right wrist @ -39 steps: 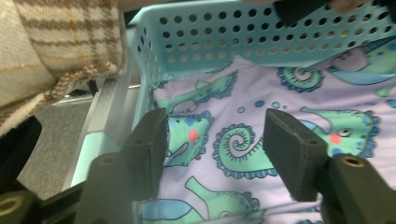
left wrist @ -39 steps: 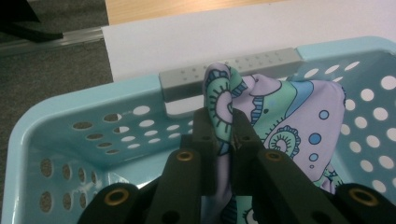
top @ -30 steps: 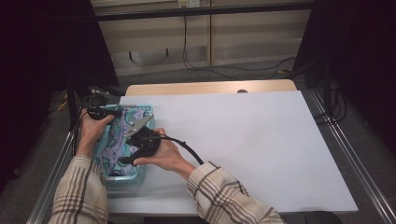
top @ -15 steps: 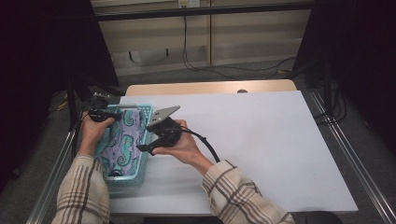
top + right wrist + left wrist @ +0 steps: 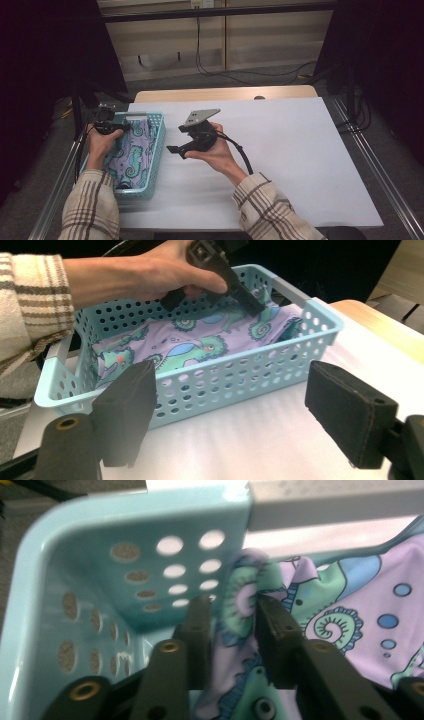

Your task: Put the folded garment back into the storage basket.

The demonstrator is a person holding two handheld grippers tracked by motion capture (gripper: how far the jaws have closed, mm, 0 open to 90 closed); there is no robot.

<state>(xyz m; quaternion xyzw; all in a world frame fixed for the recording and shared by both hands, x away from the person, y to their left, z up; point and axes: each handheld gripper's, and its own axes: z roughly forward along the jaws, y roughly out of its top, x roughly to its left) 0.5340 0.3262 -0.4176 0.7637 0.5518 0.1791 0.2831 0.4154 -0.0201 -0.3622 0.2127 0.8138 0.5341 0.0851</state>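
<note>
- white rectangular table sheet (image 5: pixel 300 165) laid over a pale wooden tabletop (image 5: pixel 225 94), wood showing as a strip along the far edge.
- light blue perforated plastic basket (image 5: pixel 156 150) standing on the sheet's left part, long side running away from the near edge.
- lilac cloth with green seahorse print (image 5: pixel 131 155) lying inside the basket, spread over its floor.
- left gripper (image 5: pixel 227 615) reaching down into the far end of the basket, jaws clenched on a raised fold of the seahorse cloth, close to the basket's end wall.
- left hand (image 5: pixel 100 142) over the basket's left rim, checked sleeve (image 5: pixel 92 210) trailing towards the near edge.
- right gripper (image 5: pixel 172 149) held above the sheet just right of the basket, jaws spread wide with nothing between them, pointing at the basket's long wall.
- grey three-cornered plate (image 5: pixel 201 116) on top of the right gripper, black cable (image 5: pixel 240 152) looping back along the right wrist.
- metal rails (image 5: pixel 370 165) flanking the table beyond the basket's side and opposite.
- behind the table, beige wall panels (image 5: pixel 250 40) with dark cables hanging; dark screens to either side.
</note>
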